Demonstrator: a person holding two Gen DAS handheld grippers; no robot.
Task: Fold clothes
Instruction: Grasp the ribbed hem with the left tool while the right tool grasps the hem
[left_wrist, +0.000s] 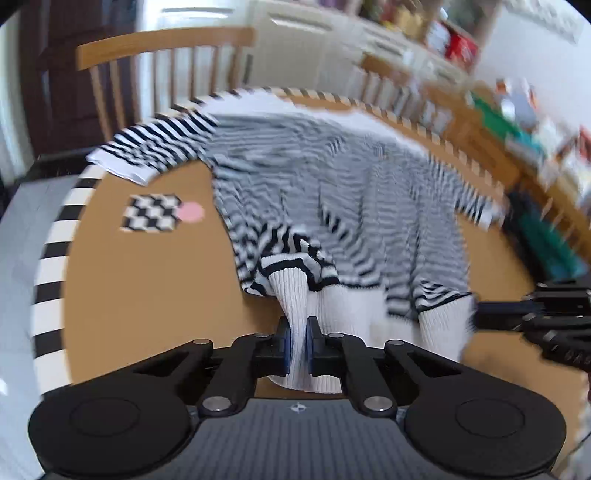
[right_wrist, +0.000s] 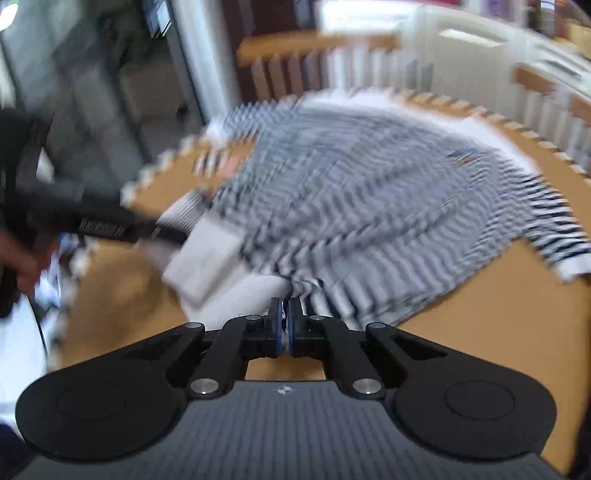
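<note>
Folding barely begun: left gripper (left_wrist: 298, 345) and right gripper (right_wrist: 284, 325), each pinching the white ribbed hem at 6 o'clock, hold the striped sweater (left_wrist: 332, 177) lying mostly spread toward 12 o'clock on the round table (left_wrist: 147, 280), both sleeves unfolded.

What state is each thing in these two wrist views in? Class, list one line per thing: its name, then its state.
Striped sweater: spread across the table, near white hem lifted and bunched, held at two points.
Left claw: shut on the sweater's white ribbed hem.
Right claw: shut on the hem's edge.
Round table: partly covered by the sweater.
Checkered marker: flat on the table, uncovered.
Wooden chair: upright behind the table.
</note>
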